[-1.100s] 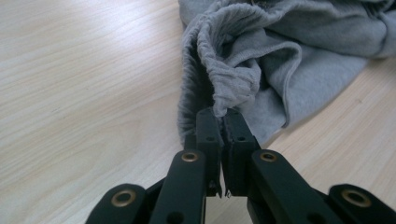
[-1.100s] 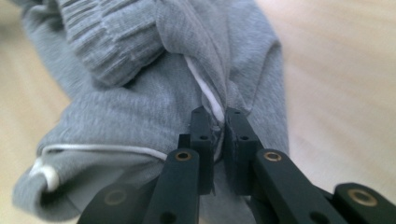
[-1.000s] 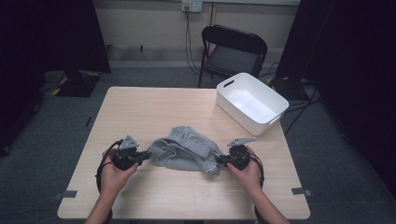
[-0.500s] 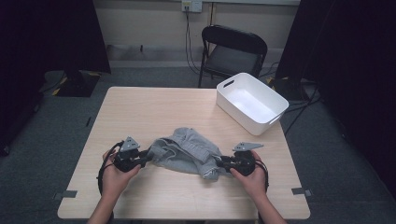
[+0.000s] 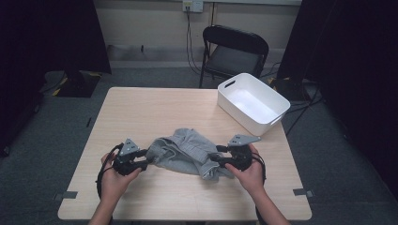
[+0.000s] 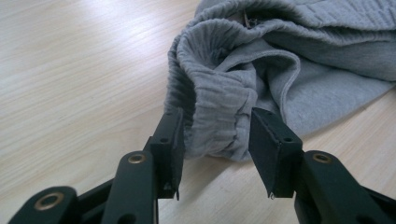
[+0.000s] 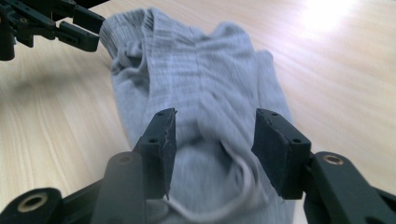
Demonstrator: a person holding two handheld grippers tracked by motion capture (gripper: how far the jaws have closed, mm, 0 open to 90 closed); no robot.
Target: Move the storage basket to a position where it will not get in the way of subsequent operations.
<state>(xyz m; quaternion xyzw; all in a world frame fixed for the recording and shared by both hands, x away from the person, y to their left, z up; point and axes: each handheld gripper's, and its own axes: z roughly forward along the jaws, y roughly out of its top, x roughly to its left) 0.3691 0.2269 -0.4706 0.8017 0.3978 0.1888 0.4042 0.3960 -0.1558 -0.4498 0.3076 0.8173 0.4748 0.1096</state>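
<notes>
— Grey fabric, is that what lies in the lower middle of the high view?

— Yes, a crumpled grey garment [image 5: 185,152] on the wooden table [image 5: 155,108], between the two hands.

— What does the left gripper [image 5: 141,163] do at the lower left?

— Its jaws have just been opening. In the left gripper view [image 6: 215,154] the ribbed cuff sits between them, brushing the left pad [image 6: 175,140]; the right pad stands off it.

— And the right gripper [image 5: 215,157]?

— Its jaws have also just been opening. In the right gripper view [image 7: 212,156] they stand spread over the cloth and its drawstring [image 7: 243,182], gripping nothing.

— Anything farther right?

— A white bin [image 5: 277,101] at the table's upper right corner, with a black chair [image 5: 234,47] beyond.
</notes>
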